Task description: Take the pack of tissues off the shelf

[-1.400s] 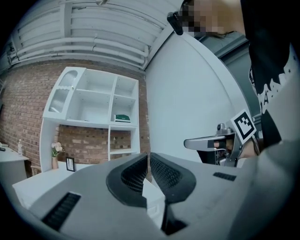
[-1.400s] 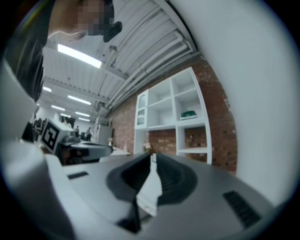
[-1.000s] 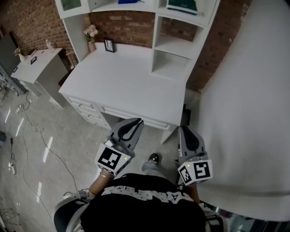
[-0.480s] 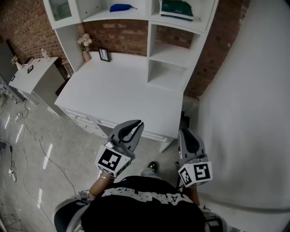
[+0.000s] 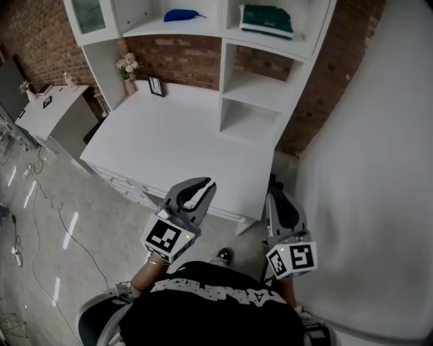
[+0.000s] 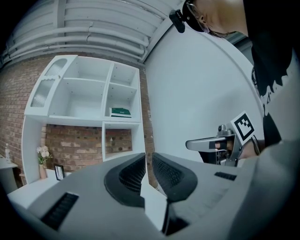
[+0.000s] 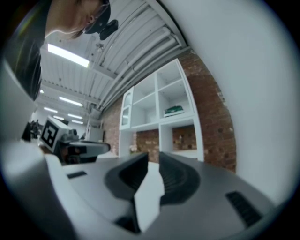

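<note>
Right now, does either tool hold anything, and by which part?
Nothing is held. The left tool and right tool are empty, jaws just opening; the green tissue pack lies on the shelf.

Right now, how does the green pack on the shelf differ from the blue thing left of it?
The green pack is dark green, the blue thing bright blue. The green pack is flat and rectangular; the blue thing is smaller and tapers to a thin tip. The green pack lies in the right compartment, the blue thing in the next one leftward. Both lie on about the same shelf level.
</note>
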A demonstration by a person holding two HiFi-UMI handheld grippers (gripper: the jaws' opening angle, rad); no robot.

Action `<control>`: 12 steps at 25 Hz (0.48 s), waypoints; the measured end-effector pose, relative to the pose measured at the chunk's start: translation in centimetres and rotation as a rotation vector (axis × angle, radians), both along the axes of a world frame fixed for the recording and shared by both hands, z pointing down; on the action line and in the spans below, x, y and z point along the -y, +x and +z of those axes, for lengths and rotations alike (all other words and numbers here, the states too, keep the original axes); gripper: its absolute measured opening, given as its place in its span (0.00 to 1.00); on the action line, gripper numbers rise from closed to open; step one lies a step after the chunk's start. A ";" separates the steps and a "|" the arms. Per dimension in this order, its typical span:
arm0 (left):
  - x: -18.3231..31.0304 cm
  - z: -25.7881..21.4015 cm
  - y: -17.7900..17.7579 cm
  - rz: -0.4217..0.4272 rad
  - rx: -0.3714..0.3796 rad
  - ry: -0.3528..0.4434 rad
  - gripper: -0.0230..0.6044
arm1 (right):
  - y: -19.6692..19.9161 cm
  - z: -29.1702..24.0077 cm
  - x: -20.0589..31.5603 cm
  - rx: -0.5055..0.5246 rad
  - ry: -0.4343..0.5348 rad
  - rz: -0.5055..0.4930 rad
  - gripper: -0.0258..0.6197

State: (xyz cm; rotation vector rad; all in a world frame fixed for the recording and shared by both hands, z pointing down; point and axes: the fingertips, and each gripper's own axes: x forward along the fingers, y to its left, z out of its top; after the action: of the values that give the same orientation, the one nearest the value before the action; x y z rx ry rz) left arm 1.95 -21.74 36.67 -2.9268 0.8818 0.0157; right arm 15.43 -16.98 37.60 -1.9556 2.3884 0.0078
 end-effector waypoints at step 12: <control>3.6 -0.5 2.9 -0.030 0.010 0.017 0.17 | 3.4 -0.4 3.7 -0.011 0.011 -0.022 0.18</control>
State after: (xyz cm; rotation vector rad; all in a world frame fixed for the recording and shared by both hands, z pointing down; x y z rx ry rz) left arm 4.82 -25.29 36.20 -2.8948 0.9193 0.0075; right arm 18.82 -20.72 37.24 -1.9301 2.4110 0.0315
